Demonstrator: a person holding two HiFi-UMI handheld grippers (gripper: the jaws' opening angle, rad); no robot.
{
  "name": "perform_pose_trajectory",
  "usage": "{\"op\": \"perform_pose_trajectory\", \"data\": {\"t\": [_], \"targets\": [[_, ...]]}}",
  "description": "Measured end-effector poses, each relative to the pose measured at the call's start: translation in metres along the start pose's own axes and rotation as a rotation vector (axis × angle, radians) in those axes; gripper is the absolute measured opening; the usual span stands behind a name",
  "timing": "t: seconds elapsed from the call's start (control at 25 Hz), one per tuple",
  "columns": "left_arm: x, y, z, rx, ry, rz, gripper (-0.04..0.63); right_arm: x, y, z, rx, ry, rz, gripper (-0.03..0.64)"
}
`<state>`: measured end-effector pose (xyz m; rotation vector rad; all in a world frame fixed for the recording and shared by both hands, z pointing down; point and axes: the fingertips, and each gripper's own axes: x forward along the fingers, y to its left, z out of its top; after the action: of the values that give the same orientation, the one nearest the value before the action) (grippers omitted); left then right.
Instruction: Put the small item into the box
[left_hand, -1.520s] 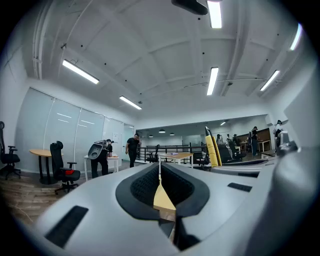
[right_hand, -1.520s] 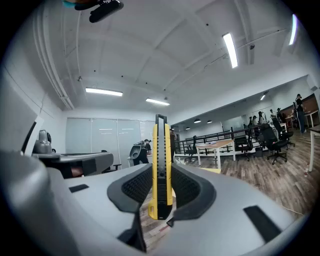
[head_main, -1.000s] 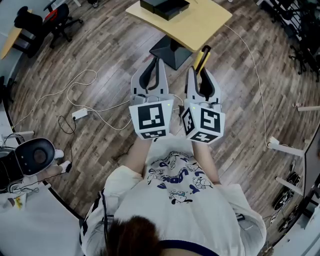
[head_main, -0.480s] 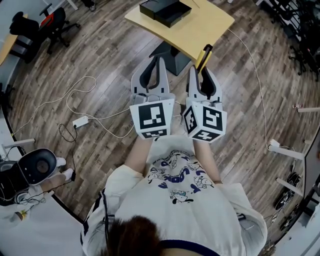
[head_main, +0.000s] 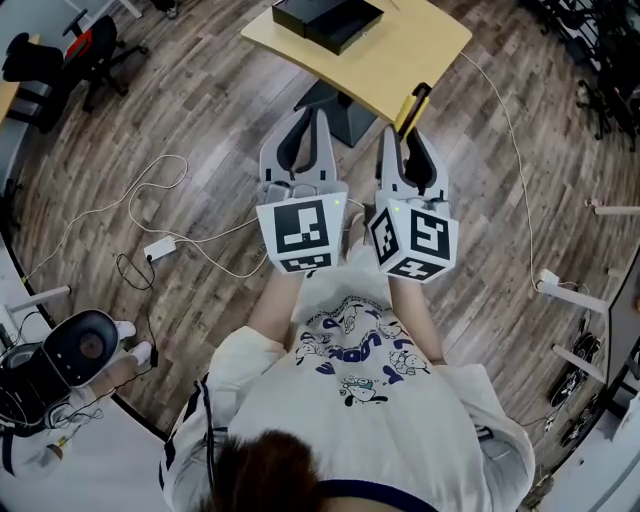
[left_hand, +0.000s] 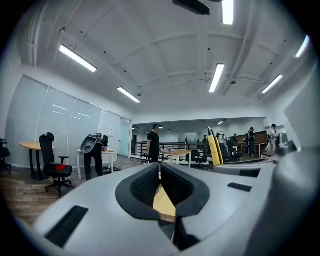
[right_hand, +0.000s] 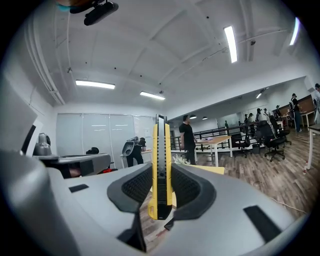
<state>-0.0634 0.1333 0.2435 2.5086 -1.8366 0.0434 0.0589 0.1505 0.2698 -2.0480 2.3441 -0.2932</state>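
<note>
The right claw (right_hand: 161, 175) is partly open with its 2 pads pressed on a yellow utility knife (right_hand: 160, 150), the small item; the knife stands on edge between them, with its front end sticking out well past the tips. The left claw (left_hand: 160, 172) has its tips drawn together, leaving only a thin slit behind them, and nothing is in it. Both claws point level and lie side by side, near each other but apart, held out in front of the person's chest.

In the head view the knife's front end just reaches the near edge of the wooden table (head_main: 400, 50), while the left claw's tip stops short of that edge, over the table's dark base (head_main: 335, 105). The black box (head_main: 328, 15) sits at the table's far side, cut by the top edge of the picture. A bare stretch of tabletop lies between the near edge and the box.

The wood floor (head_main: 200, 120) to the left is open, crossed by 1 white cable (head_main: 150, 200). An office chair (head_main: 85, 50) stands well off to the far left
</note>
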Motion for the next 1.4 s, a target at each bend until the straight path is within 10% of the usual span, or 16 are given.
{"op": "perform_pose_trajectory", "data": {"t": [1.4], "targets": [[0.239, 0.049, -0.013, 0.010, 0.088, 0.149, 0.023, 0.269, -0.061, 0.010, 0.064, 0.122, 0.130, 0.124]]}}
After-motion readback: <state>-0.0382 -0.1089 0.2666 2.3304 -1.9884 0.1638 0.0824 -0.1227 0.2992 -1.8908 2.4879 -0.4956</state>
